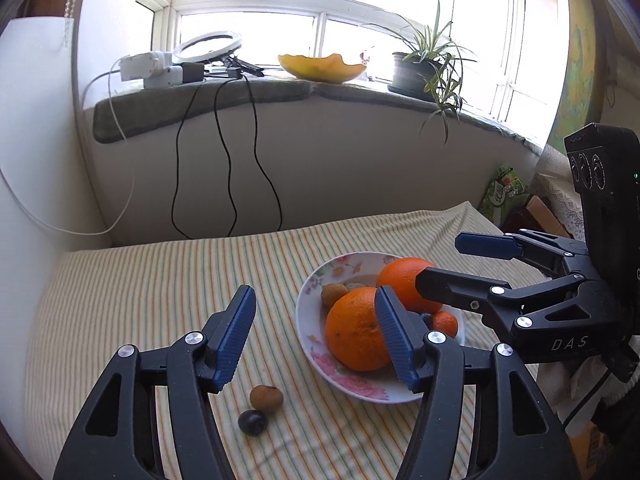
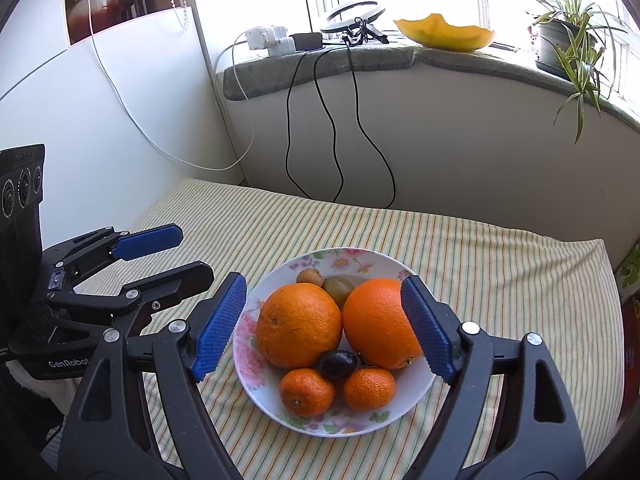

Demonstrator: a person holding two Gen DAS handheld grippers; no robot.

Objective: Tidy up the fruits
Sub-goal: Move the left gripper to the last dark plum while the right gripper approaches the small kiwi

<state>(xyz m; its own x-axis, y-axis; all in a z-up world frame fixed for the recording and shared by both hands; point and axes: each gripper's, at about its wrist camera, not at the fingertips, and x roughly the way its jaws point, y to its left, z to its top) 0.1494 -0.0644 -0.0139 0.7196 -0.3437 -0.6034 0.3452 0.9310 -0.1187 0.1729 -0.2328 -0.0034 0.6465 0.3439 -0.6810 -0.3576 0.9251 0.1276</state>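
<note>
A floral plate (image 2: pixel 418 386) on the striped cloth holds two large oranges (image 2: pixel 298 326) (image 2: pixel 378 322), two mandarins (image 2: pixel 306 392) (image 2: pixel 369 388), a dark plum (image 2: pixel 337 363), a kiwi (image 2: pixel 338 289) and a brown longan (image 2: pixel 309 277). My right gripper (image 2: pixel 324 322) hovers open over the oranges, its pads wide of them and gripping nothing. My left gripper (image 1: pixel 316 336) is open at the plate's (image 1: pixel 310 316) left edge, with nothing between its pads. Below it on the cloth lie a loose longan (image 1: pixel 266 398) and a dark plum (image 1: pixel 253 422). Each gripper shows in the other's view (image 1: pixel 460 264) (image 2: pixel 176 258).
Black and white cables (image 1: pixel 224 168) hang down the wall behind the table. The sill carries a ring light (image 1: pixel 210 45), a power strip (image 1: pixel 154 66), a yellow rind (image 1: pixel 322 67) and a potted plant (image 1: pixel 420 68). A green packet (image 1: pixel 500 192) lies off the table's right end.
</note>
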